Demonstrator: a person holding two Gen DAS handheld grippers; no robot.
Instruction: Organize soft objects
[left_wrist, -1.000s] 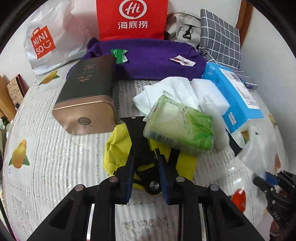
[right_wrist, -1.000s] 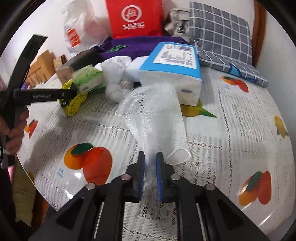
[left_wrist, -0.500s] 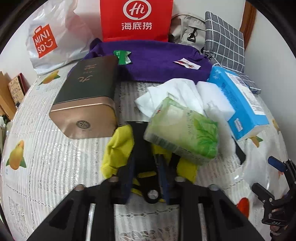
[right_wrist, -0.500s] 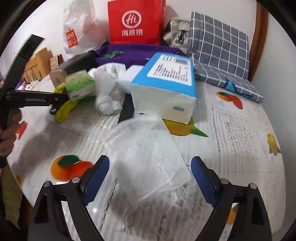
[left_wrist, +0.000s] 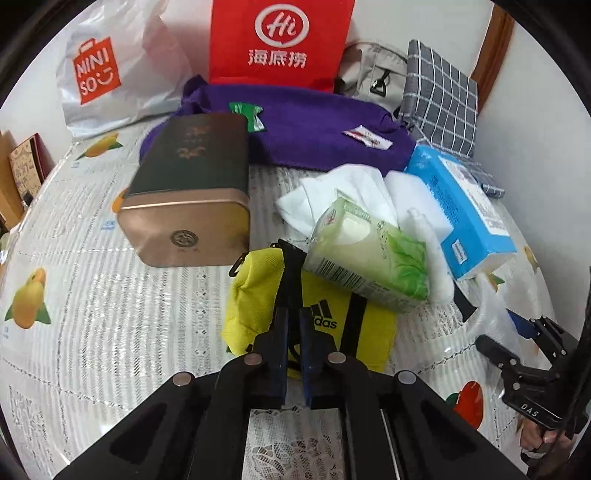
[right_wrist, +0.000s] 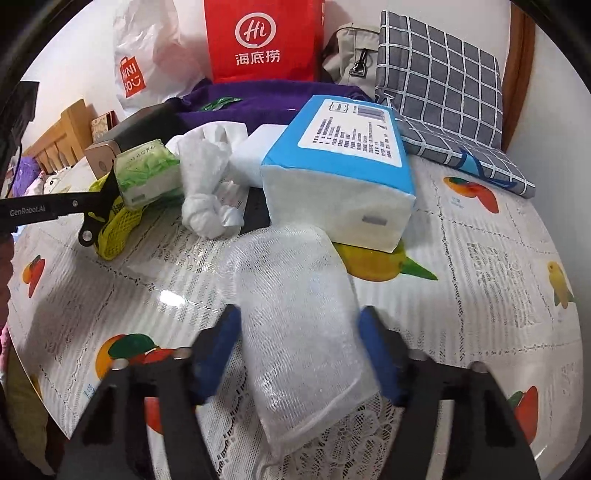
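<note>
A yellow Adidas pouch (left_wrist: 255, 295) lies on the fruit-print tablecloth, partly under a green tissue pack (left_wrist: 369, 254). My left gripper (left_wrist: 291, 317) is shut on the pouch's black strap (left_wrist: 290, 273). In the right wrist view a white mesh bag (right_wrist: 295, 295) lies flat on the cloth. My right gripper (right_wrist: 297, 325) straddles it, its jaws half apart and closing, the blue pads beside the bag's edges. A blue tissue pack (right_wrist: 343, 166) and a knotted white cloth (right_wrist: 203, 173) sit just beyond.
A bronze-lidded tin (left_wrist: 192, 192) lies left of the pouch. A purple cloth (left_wrist: 314, 125), a red paper bag (left_wrist: 280, 40), a white Miniso bag (left_wrist: 110, 74), a grey backpack (left_wrist: 369, 70) and a checked cushion (right_wrist: 443, 92) line the back. A person's hand holds the right gripper (left_wrist: 517, 343).
My left jaws have closed tight on the pouch's strap. My right gripper let go of the mesh bag, opened wide, then narrowed around it; the bag dropped flat onto the table.
</note>
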